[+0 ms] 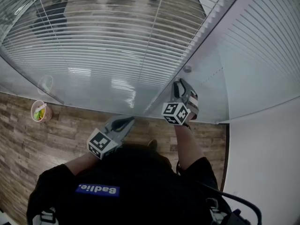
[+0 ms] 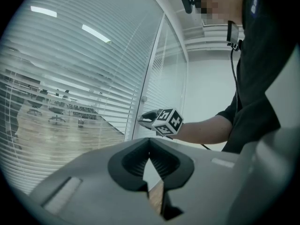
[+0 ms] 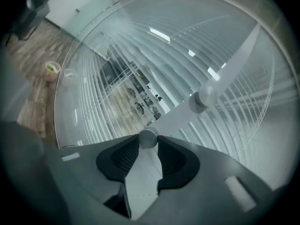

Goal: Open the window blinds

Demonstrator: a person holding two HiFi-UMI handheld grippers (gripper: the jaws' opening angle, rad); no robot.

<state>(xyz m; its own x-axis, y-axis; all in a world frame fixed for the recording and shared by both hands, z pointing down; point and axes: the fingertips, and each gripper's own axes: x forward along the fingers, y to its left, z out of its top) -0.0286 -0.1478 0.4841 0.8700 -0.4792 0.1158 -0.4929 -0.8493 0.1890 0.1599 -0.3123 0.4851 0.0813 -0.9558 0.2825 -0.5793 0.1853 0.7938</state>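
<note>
The head view looks steeply down from above the person (image 1: pixel 117 191) onto the blinds (image 1: pixel 117 46) ahead and the wood floor (image 1: pixel 28 139) at the near left. The left gripper (image 1: pixel 127 121) view sits farther back, facing right along the blinds, and takes in the right gripper (image 2: pixel 144 121). The right gripper view is close up, facing a knob (image 3: pixel 148 138). All three views share the blinds.

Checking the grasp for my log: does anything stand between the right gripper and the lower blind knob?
Nothing visible does. The right gripper has its jaws closed on the lower knob itself, on the window frame. A second knob sits farther up the frame, clear of the jaws.
</note>
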